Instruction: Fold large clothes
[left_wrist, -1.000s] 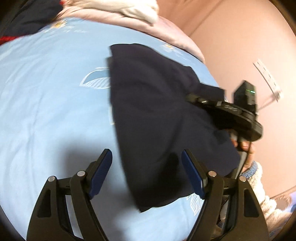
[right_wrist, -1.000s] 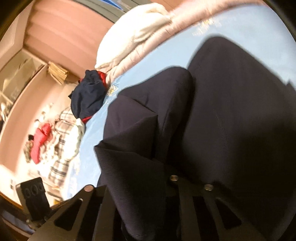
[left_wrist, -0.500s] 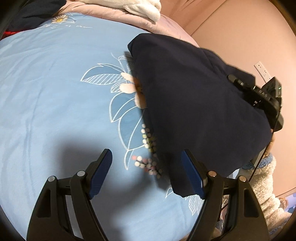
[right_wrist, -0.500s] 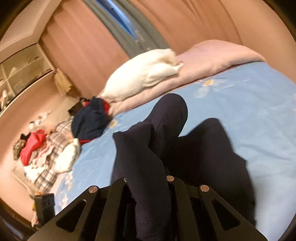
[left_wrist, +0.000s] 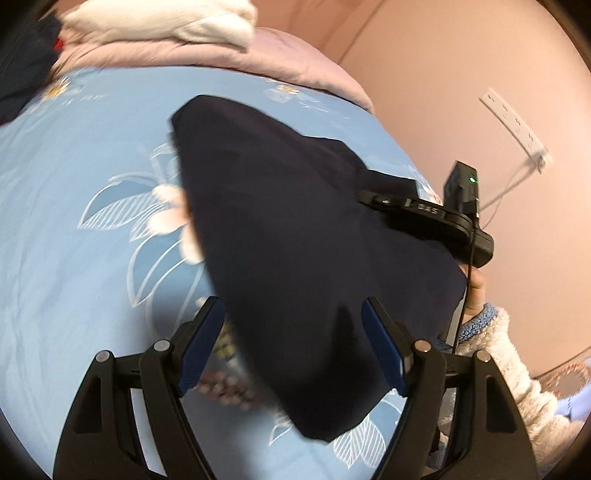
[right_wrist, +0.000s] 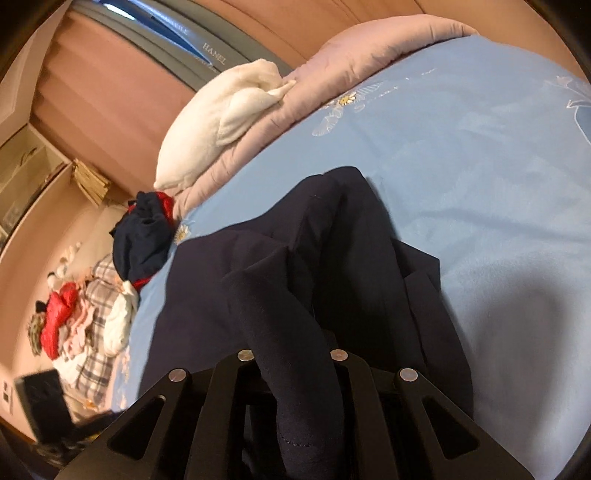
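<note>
- Your right gripper (right_wrist: 295, 373) is pinching one bunched fold of the dark navy garment (left_wrist: 295, 236). The hold looks thin; a quick swing could pull the cloth out and collapse the fold.
- The garment hangs partly lifted over the blue floral bed (left_wrist: 81, 258), its lower corner drooping toward 6 o'clock in the left wrist view. If you lay it down from here, that loose corner may tuck under and crease.
- Your left gripper (left_wrist: 291, 343) is spread wide and holds nothing, with cloth draped between its fingers. Close without aiming for an edge and you may catch several layers together.
- The clothes pile (right_wrist: 144, 240) sits at 9 o'clock in the right wrist view, near the garment's far side; a wide sweep could drag cloth into it.
</note>
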